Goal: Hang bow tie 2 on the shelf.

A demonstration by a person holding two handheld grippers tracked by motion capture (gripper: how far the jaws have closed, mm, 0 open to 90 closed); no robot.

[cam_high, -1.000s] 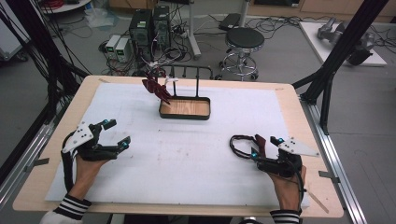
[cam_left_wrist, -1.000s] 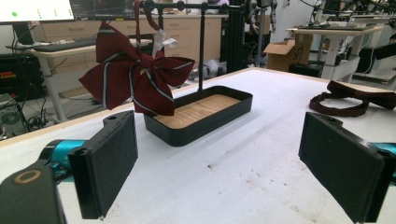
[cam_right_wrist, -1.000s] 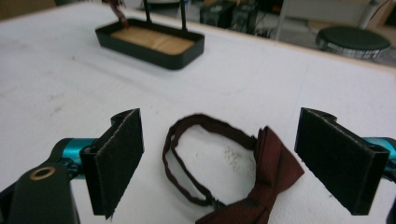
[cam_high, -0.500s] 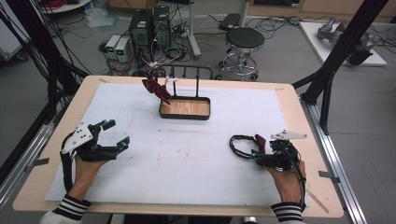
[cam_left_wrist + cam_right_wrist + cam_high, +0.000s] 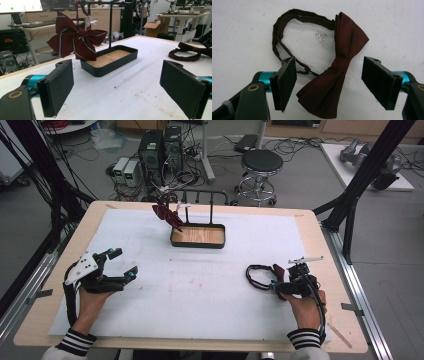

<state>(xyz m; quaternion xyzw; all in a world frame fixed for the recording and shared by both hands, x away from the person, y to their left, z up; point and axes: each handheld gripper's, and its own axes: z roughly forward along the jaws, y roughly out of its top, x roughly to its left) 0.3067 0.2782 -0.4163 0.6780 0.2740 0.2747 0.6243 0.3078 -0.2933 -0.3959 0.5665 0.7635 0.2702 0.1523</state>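
A dark red bow tie [image 5: 347, 42] with its strap loop [image 5: 287, 17] lies flat on the white mat [image 5: 200, 295] at the right. My right gripper [image 5: 328, 80] hovers over it, one pad on each side of the bow's lower wing. The jaws have just been closing, and the pads stand clear of the cloth. In the high view this gripper [image 5: 278, 284] points left at the bow tie [image 5: 278, 271]. My left gripper [image 5: 125, 263] rests open at the left with nothing between its jaws [image 5: 117, 85]. A striped red bow tie [image 5: 75, 41] hangs from a black stand.
The stand's black tray [image 5: 197, 243] with a wooden floor sits at the back middle of the mat. Bare mat stretches between the two grippers. Beyond the far table edge are a stool [image 5: 262, 162] and computer boxes [image 5: 160, 147]. Black frame posts [image 5: 350, 205] stand at the right.
The right hand has rolled, so its grey plate now stands on edge, and it has shifted slightly over the bow tie with narrower jaws. The left hand has kept still.
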